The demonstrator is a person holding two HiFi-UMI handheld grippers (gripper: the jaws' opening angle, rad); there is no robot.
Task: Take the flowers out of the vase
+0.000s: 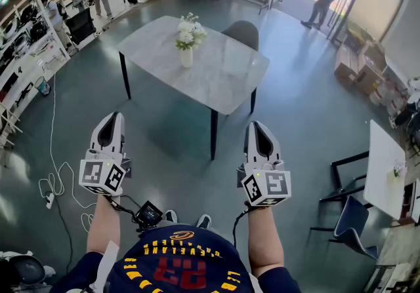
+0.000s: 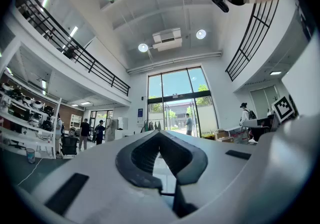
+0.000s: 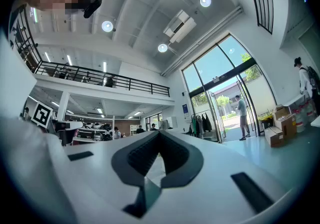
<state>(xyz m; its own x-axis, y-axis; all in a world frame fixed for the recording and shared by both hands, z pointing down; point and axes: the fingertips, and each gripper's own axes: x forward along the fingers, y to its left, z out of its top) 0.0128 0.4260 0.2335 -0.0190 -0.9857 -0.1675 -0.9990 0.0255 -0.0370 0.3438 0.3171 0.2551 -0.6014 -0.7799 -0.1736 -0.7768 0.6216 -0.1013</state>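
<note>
On grey marbled rounded table (image 1: 223, 82), white ceramic vase (image 1: 186, 58), white flowers (image 1: 189, 31), both grippers' jaws together, empty.

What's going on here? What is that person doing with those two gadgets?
A person is standing on the open floor, holding a left claw and a right claw out in front, both shut and empty. Ahead stands a grey table with a white vase of white flowers on it and a chair behind it. The flowers are in the vase, and the claws are well short of the table.
</note>
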